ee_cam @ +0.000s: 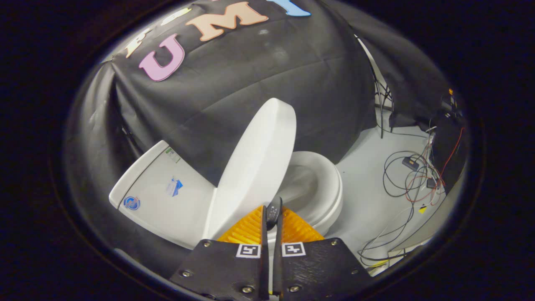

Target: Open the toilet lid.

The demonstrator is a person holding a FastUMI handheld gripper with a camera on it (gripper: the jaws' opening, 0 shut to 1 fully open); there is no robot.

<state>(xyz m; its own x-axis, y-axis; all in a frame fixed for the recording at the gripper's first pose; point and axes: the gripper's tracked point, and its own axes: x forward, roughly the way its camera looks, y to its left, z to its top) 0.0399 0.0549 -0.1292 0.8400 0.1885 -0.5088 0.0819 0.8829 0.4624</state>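
Note:
The white toilet lid [255, 167] stands raised, tilted up off the seat [330, 184] and leaning toward the tank [163, 196]. The view is rolled, so the toilet lies slanted across it. My gripper [272, 213] sits at the lid's free rim, its two fingers drawn close with a thin white strip of the rim pinched between them. The bowl opening shows just beyond the fingers, under the lifted lid.
Black cloth walls hang behind the toilet. On the pale floor past the seat lies a tangle of cables [409, 179] with small boxes, and dark equipment [449, 138] stands at the far side.

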